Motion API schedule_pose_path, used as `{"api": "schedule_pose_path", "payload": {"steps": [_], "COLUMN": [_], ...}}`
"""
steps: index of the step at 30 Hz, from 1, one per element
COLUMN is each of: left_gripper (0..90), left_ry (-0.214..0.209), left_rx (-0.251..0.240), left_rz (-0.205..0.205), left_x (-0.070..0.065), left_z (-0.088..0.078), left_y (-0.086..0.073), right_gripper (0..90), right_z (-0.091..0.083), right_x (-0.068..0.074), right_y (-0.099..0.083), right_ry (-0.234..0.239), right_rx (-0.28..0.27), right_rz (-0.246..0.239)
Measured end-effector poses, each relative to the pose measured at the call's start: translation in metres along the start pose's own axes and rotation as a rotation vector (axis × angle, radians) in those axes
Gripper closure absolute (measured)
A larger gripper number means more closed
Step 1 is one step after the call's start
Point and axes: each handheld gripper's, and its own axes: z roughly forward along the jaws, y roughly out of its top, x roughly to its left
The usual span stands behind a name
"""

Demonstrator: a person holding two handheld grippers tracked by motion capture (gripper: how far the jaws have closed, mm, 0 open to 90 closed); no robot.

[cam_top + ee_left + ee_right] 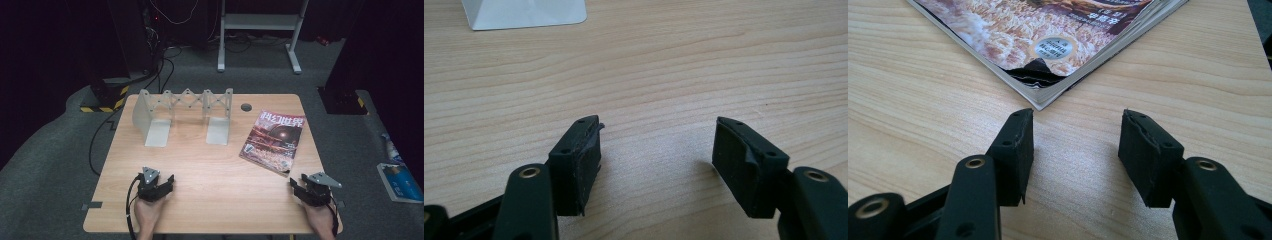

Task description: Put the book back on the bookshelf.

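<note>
The left claw (pixel 167 181) rests low over the near-left part of the wooden surface (pixel 210 170), held by the person's left hand (pixel 147 212) that comes in from the near edge with the forearm roughly straight; its jaws stand wide apart with nothing between them, and in the left gripper view (pixel 656 145) only bare wood lies in the gap, with a corner of the grey metal rack's foot (pixel 526 12) farther ahead. The right claw (pixel 294 184) sits at the near-right corner of the surface, gripped by the right hand (pixel 320 217), and it is angled inward and forward toward the magazine (pixel 272 141); its jaws are likewise wide and hold nothing. The magazine lies flat, face up, on the right half of the surface, turned askew; in the right gripper view its near corner (pixel 1045 97) is just ahead of the open right claw (pixel 1077 132), close to the tip of one jaw yet apart from it. The folding rack (pixel 182 112) stands at the far side, well apart from both hands.
</note>
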Motion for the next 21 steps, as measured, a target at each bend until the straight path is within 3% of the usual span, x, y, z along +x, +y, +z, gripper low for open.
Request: {"api": "schedule_pose_path", "payload": {"steps": [21], "left_gripper": [35.5], "left_ry": [-0.009], "left_rx": [0.003], "left_rz": [0.009], "left_x": [0.0010], "left_z": [0.0008], "left_y": [0.0010], "right_gripper": [48.3], "right_z": [0.0000], "right_x": [-0.0010], "right_y": [0.0012], "right_ry": [0.008], "right_rx": [0.008], "right_rz": [-0.014]}}
